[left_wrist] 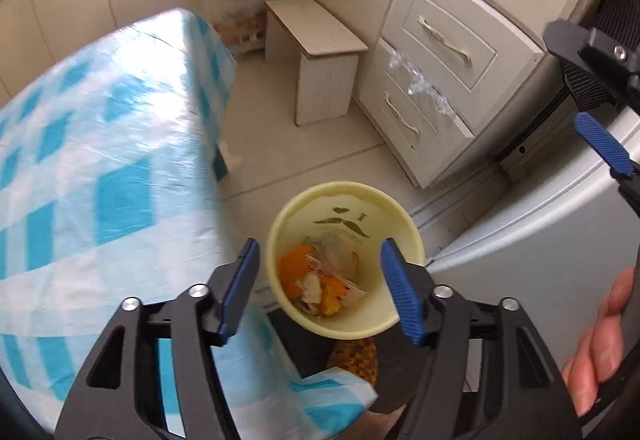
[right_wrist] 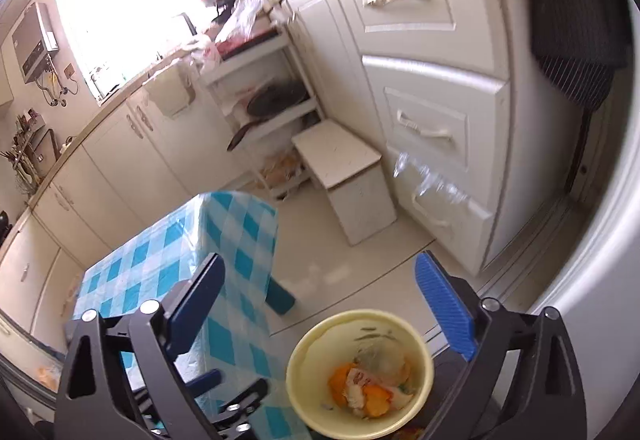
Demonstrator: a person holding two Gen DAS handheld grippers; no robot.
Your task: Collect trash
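Two hand-held grippers hang above one pale yellow bin (left_wrist: 344, 260), which stands on the floor (left_wrist: 304, 160) beside the corner of a table under a blue-and-white checked cloth (left_wrist: 100, 160). The left gripper (left_wrist: 320, 288) is poised directly over the bin's mouth with its blue pads well apart and nothing between them, which suits a position for dropping waste in. The right gripper (right_wrist: 332, 312) is likewise spread wide and empty; from its own view the bin sits low and toward its right pad. A person's hand (left_wrist: 600, 344) shows at the edge of the left view.

The collected trash (left_wrist: 316, 280) lies at the bottom of the bin: orange peel pieces mixed with crumpled white wrappers bearing red print, too small and creased to read. The placement looks deliberate: the bin is close to the table edge, so waste need travel only a short way.

On the bin's inner wall a dark motif (left_wrist: 348, 226) shows through: a heart, a moustache shape and what may be the letter "I". No brand name is legible. Behind stand a small white stool (left_wrist: 316, 52) and a drawer unit (left_wrist: 452, 40).
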